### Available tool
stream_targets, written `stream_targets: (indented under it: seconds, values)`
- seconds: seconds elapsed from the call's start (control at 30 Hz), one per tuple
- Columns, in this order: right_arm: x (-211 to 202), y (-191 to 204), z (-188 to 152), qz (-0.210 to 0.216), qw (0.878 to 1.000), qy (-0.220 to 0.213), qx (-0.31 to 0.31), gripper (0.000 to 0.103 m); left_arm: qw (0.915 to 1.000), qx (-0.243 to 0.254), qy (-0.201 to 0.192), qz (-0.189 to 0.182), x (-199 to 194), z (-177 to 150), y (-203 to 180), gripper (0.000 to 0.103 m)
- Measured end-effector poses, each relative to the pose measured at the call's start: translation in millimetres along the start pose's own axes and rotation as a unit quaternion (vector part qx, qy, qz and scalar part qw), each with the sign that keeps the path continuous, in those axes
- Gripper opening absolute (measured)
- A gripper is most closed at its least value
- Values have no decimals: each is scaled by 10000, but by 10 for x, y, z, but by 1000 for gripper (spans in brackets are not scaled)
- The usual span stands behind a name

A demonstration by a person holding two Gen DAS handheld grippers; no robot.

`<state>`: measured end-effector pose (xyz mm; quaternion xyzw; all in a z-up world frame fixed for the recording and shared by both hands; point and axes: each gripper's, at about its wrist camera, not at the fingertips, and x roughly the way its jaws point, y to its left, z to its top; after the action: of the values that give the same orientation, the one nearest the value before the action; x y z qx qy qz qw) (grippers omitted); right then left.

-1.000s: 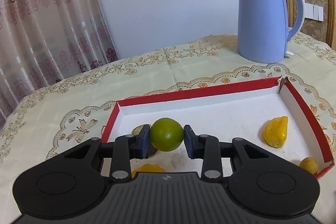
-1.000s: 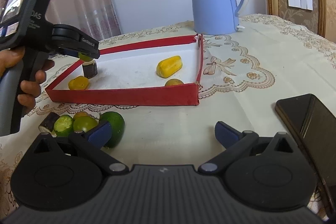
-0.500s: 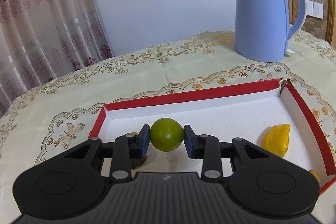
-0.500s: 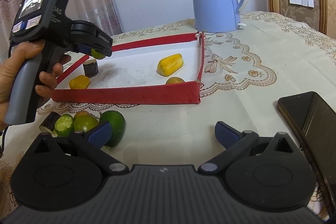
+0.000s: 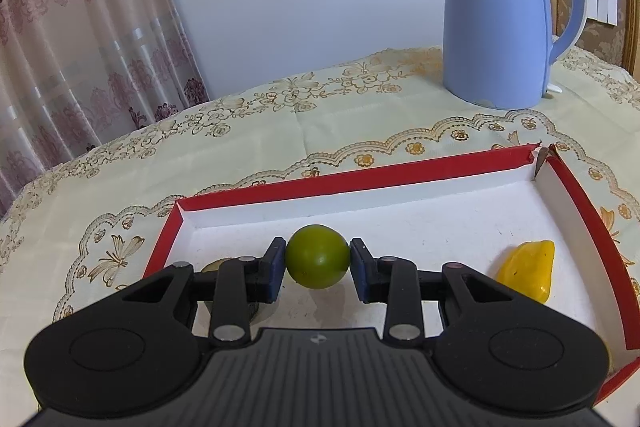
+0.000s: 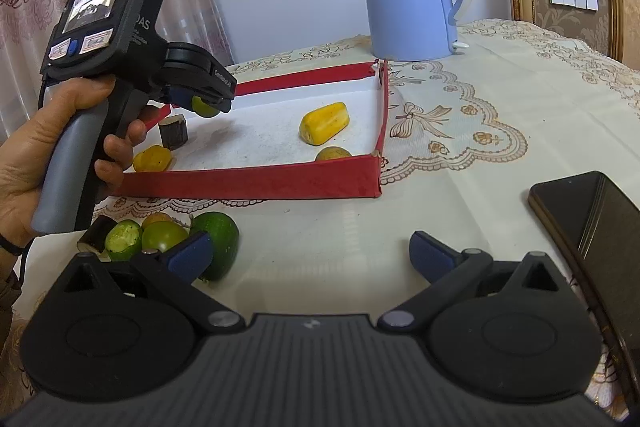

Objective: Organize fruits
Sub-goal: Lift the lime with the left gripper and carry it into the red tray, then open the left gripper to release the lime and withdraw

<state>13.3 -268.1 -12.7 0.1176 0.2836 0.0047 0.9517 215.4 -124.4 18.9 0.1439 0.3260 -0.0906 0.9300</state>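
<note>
Over the red tray's left end on the desk: left gripper, fingers clamped on a round green fruit, no long axis to tell. Near the desk's front edge: right gripper, fingers wide apart, empty. Half hidden behind one finger: green fruits.

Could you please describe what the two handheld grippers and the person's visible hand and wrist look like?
Both are matte black plastic. The right gripper has a ribbed body, two round discs, silver pivot pins and dark blue finger pads. The left gripper has a grey pistol handle, a small lit rear screen over a blue button and labels, white lettering and a trailing black cable. The left hand shows a thin dark wristband.
</note>
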Motion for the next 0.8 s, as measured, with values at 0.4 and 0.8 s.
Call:
stream_targets:
  seconds: [0.4, 0.8]
  values:
    - [-5, 0, -2, -4, 10000, 5, 4, 103, 10000, 10, 41, 15, 34, 7, -42, 39]
    - [-25, -13, -2, -65, 10000, -58, 16, 103, 9982, -363, -457, 157, -429, -97, 160, 56]
